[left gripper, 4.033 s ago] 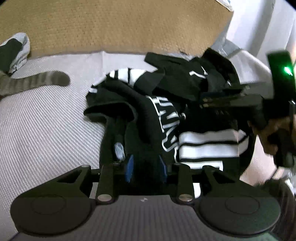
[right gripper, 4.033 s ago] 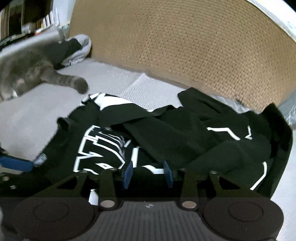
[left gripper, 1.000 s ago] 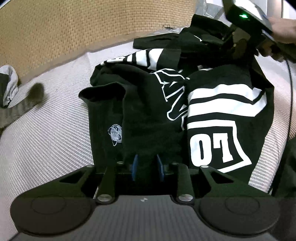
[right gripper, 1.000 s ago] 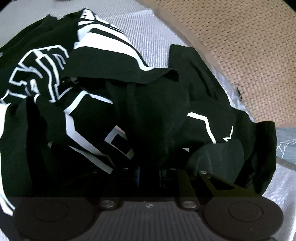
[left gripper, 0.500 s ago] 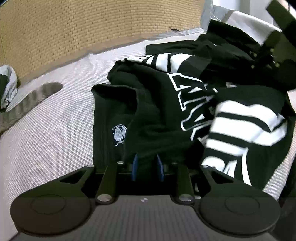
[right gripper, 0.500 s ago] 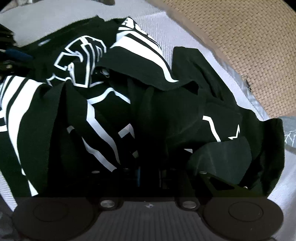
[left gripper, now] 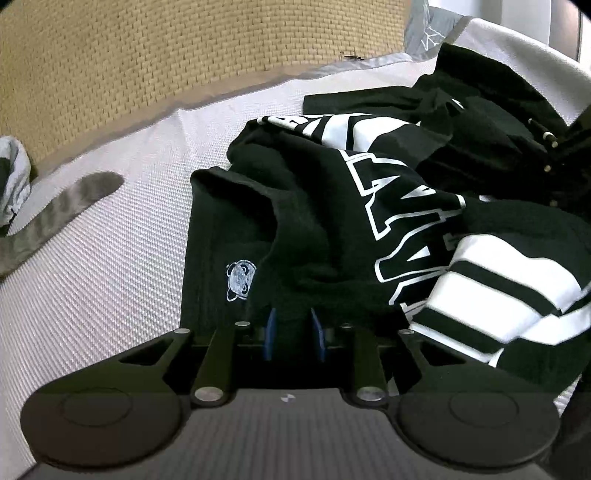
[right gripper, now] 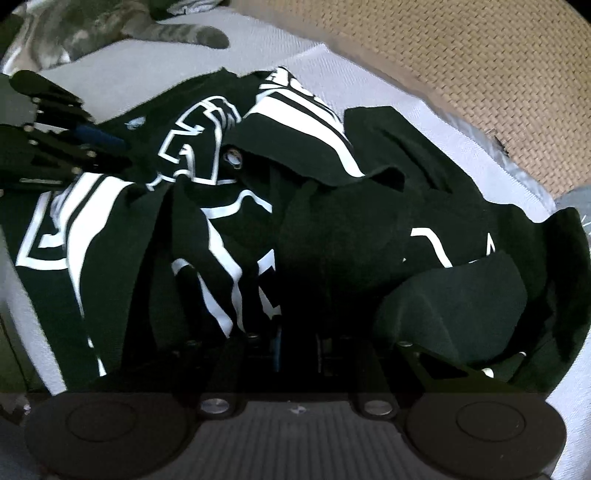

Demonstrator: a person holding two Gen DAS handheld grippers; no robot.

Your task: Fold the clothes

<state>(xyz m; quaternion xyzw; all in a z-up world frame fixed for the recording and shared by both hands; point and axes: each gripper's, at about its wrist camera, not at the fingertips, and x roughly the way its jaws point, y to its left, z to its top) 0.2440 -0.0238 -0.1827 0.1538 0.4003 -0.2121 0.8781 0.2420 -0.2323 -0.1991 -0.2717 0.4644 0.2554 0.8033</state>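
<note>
Black fabric with white block lettering and stripes fills both views: a crumpled garment (left gripper: 332, 221) lies heaped on a pale woven bed surface (left gripper: 92, 258), with a tan wicker headboard (left gripper: 147, 66) behind it.

Only the left wrist view shows the small grey bear-like emblem (left gripper: 241, 280) printed on the cloth, just above the left gripper (left gripper: 293, 338). A grey striped cat's tail (left gripper: 62, 210) lies on the bed surface well to the left of the garment. Only the right wrist view shows the cat's grey body (right gripper: 92, 33) at the top left, and the left gripper from outside (right gripper: 99, 146), at the garment's far left edge.

The left gripper's blue pads (left gripper: 271, 332) stand close together with a fold of black cloth pinched between them; it is clamped on the garment's near edge. The right gripper (right gripper: 297, 349) sits low in deep shadow, buried under folds of the same garment (right gripper: 332, 229); its narrow jaws appear closed on the dark cloth, though the pads are hard to make out. The garment spreads up and away from both grippers, bunched between them.
</note>
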